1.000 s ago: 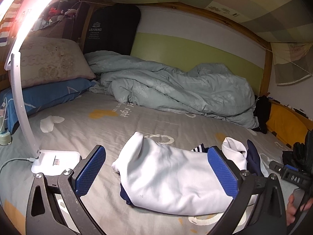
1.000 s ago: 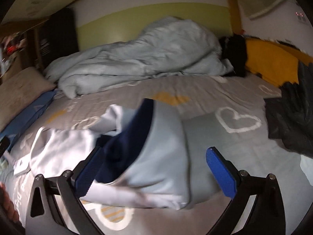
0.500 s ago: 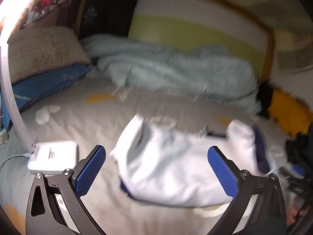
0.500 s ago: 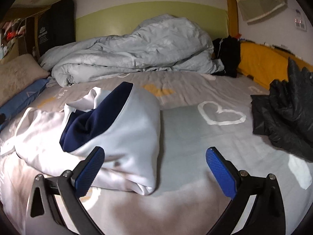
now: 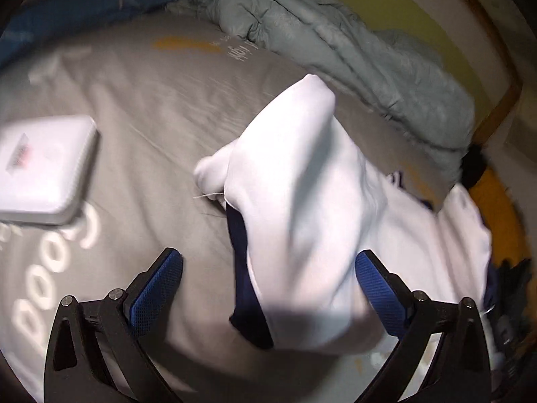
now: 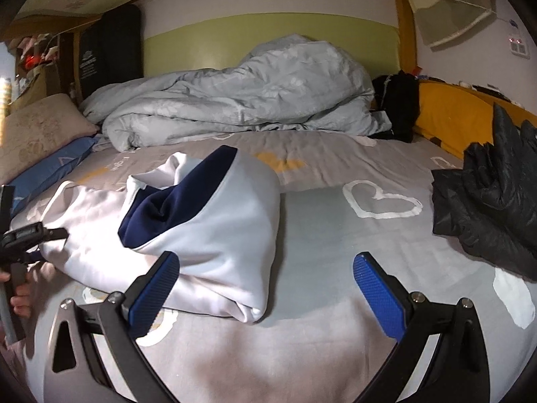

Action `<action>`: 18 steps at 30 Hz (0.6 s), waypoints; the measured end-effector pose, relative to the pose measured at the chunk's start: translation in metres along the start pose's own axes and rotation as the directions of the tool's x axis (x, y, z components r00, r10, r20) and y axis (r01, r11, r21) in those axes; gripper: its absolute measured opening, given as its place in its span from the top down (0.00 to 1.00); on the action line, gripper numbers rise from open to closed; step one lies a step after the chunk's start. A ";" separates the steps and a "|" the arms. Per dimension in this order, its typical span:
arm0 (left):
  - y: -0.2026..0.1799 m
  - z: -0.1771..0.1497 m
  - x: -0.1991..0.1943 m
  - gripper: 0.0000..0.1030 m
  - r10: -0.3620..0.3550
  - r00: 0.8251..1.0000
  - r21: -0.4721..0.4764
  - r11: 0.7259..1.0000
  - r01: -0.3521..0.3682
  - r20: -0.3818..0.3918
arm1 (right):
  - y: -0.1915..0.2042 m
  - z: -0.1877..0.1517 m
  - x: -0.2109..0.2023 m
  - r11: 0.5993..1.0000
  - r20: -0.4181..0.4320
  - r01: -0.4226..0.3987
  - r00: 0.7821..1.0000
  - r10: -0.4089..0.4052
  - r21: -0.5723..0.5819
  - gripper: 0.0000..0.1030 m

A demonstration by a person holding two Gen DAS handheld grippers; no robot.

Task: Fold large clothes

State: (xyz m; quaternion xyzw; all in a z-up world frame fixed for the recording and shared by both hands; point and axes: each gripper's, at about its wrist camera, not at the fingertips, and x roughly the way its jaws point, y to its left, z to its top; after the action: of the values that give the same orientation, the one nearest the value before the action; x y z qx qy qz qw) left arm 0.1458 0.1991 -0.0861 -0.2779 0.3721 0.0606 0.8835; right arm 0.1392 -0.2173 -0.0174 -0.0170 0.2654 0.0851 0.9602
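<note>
bed [image 6: 335, 228]: grey sheet with heart prints, carrying everything in view
duvet [image 6: 241, 100]: pale blue-grey, lying bunched along the far wall
black jacket [image 6: 493, 188]: sitting crumpled at the right edge, well apart from the sweatshirt
sweatshirt [image 6: 214, 231]: white with navy lining, lying folded over in a heap mid-bed, left of the heart print; navy inside showing at the opening
pillows [image 6: 40, 134]: beige one resting on a blue one, far left
white box [image 5: 43, 171]: lying flat on the sheet, left of the sweatshirt; blurred
left gripper [image 5: 268, 288]: fingers spread wide, straddling the sweatshirt's near edge, pinching nothing
right gripper [image 6: 265, 288]: fingers spread wide, hovering just beside the sweatshirt's right corner, holding nothing
</note>
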 end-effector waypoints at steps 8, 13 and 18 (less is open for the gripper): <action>-0.010 -0.004 0.009 0.39 -0.081 0.996 0.045 0.996 0.080 0.024 | -0.005 -0.012 0.017 0.998 -0.035 0.062 0.997 -0.062 -0.003 0.00; -0.025 0.000 -0.004 0.61 -0.094 0.993 0.114 0.990 0.085 0.078 | -0.010 -0.015 0.016 0.998 -0.026 0.056 0.998 -0.056 0.012 0.00; -0.058 0.012 -0.033 0.79 -0.130 0.983 0.210 0.973 0.101 0.132 | -0.005 -0.006 0.007 0.997 0.026 0.072 0.997 -0.071 -0.025 0.00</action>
State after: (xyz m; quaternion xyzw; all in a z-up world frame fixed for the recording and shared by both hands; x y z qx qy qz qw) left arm 0.1480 0.1600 -0.0311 -0.2028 0.2942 -0.0092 0.9339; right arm 0.1430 -0.2215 -0.0263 -0.0379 0.2514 0.0545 0.9656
